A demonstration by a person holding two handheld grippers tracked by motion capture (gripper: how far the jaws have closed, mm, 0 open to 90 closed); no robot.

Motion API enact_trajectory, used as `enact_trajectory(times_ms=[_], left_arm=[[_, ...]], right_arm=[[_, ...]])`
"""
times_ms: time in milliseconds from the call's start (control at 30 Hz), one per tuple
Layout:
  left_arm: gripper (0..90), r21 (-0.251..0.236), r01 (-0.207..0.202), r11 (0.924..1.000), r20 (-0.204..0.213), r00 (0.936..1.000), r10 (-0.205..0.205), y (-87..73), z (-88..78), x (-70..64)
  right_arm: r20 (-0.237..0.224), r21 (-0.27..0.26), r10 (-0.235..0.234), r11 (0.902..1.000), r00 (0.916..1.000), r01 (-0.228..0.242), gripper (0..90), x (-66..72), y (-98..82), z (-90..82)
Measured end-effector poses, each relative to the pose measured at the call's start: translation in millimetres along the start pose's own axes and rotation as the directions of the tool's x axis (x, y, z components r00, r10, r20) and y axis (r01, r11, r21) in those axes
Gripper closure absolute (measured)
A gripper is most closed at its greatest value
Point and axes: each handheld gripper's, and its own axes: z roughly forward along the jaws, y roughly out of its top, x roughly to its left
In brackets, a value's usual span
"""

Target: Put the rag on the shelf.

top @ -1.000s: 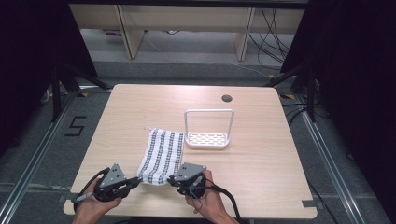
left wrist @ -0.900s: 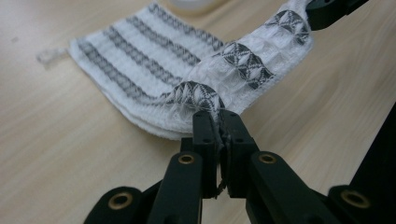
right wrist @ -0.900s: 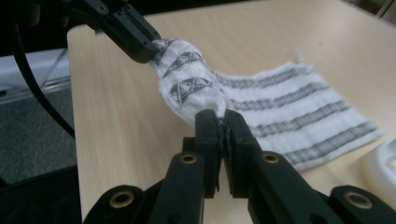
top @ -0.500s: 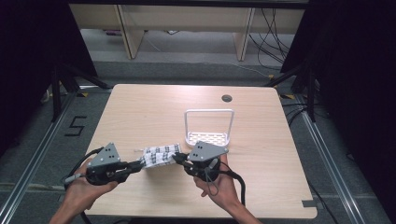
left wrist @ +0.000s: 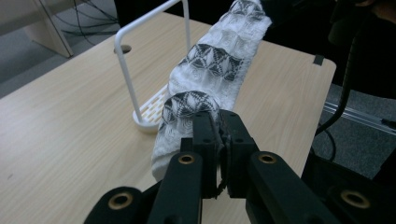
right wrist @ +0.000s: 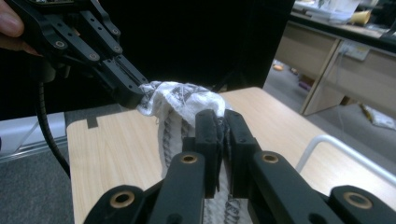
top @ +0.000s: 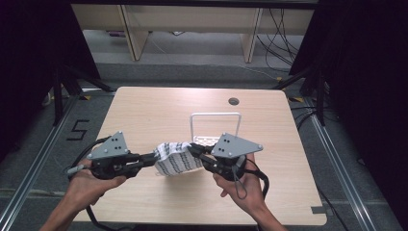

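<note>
Pale wood forms the table (top: 159,110), seen from the high view with broad bare surface behind and to both sides of the white wire rack (top: 215,127), which stands near the middle with its upright hoop toward the far edge; its perforated base tray holds nothing visible. Just in front of the rack, the black-and-white patterned cloth (top: 175,158) hangs above the tabletop, stretched between the left gripper (top: 155,157) and the right gripper (top: 191,149), its long axis running roughly level from one gripper to the other, parallel to the rack's hoop. Each gripper is clamped on one end of the cloth. Left gripper view: the left gripper (left wrist: 219,122) has its jaws pressed together on the near end of the cloth (left wrist: 210,65), which extends away as a bunched roll toward the upper right, passing beside the rack (left wrist: 135,84); open table (left wrist: 56,140) lies left of the rack. Right gripper view: the right gripper (right wrist: 222,122) is closed on the cloth (right wrist: 180,100), whose far end is pinched by the left gripper (right wrist: 135,95); part of the rack's hoop (right wrist: 345,151) shows at lower right, and the table (right wrist: 116,144) ends at a near edge on the left.
</note>
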Motion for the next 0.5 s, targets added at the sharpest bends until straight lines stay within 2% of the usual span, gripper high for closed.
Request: enact_trajectory(times_ms=[33,67,133,167,200,400,500], left_arm=[[85.6,-0.003,-0.012,0.9999,0.001,0.9999,0.012,5.3,-0.2,-2.5],[85.6,-0.002,-0.020,0.9998,0.000,0.9998,0.020,8.5,-0.3,-3.7],[85.6,-0.012,-0.030,0.9995,0.014,0.9995,0.030,16.6,0.0,-5.6],[85.6,-0.018,-0.032,0.9993,0.022,0.9992,0.033,21.3,0.4,-6.9],[85.6,-0.018,-0.040,0.9990,0.022,0.9989,0.040,25.1,0.6,-7.5],[85.6,-0.048,-0.047,0.9977,0.043,0.9978,0.049,41.6,8.6,-8.3],[85.5,-0.045,-0.045,0.9980,0.050,0.9976,0.048,49.8,17.5,-6.6]], right_arm=[[0.001,-0.010,0.005,0.9999,1.0000,-0.005,86.2,0.3,1.4,-2.4],[0.022,-0.026,-0.021,0.9994,0.9995,0.022,86.2,-2.5,5.3,-9.5],[0.016,-0.028,-0.006,0.9996,0.9999,0.006,86.3,-2.7,6.6,-12.8],[0.030,-0.038,-0.034,0.9986,0.9990,0.036,86.3,-5.5,8.5,-16.4],[0.033,-0.042,-0.014,0.9990,0.9993,0.015,86.2,-5.9,9.7,-20.6],[0.067,-0.073,0.002,0.9973,0.9977,0.003,86.3,-14.4,13.6,-36.7],[0.083,-0.073,0.010,0.9973,0.9965,-0.004,86.2,-20.4,13.4,-44.2]])
